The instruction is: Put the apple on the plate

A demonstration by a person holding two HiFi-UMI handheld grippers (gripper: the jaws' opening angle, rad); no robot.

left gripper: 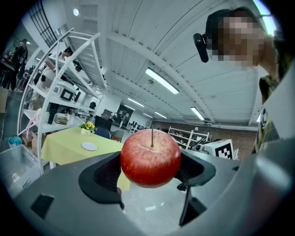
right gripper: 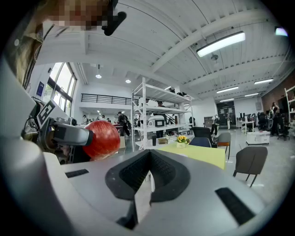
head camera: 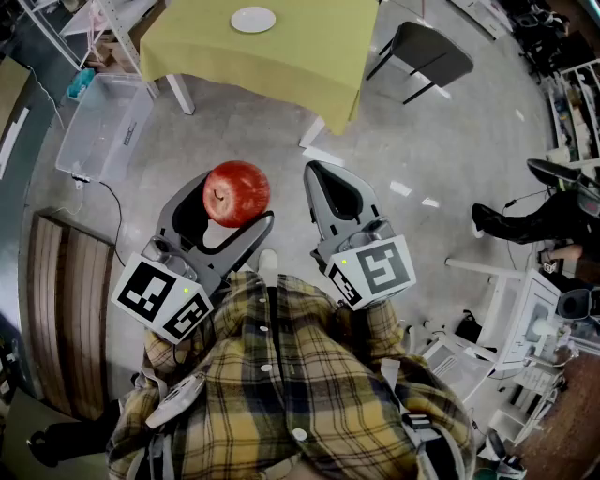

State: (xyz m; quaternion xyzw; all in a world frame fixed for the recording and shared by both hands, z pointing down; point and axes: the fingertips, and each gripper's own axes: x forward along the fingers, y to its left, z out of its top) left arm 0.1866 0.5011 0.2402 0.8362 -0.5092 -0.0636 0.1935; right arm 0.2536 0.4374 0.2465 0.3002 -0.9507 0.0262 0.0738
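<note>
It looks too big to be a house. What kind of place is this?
Probably a big lab or workshop hall. There are tall white metal racks holding equipment, long strip lights on a bare ceiling, and a hard grey floor with a yellow-clothed table standing out in the open.

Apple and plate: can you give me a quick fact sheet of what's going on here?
apple: red, held in the air by the left gripper
left gripper: closed on the apple
right gripper: jaws together, nothing in them
plate: white, empty, on the yellow-covered table ahead
task: apple not yet on the plate
</note>
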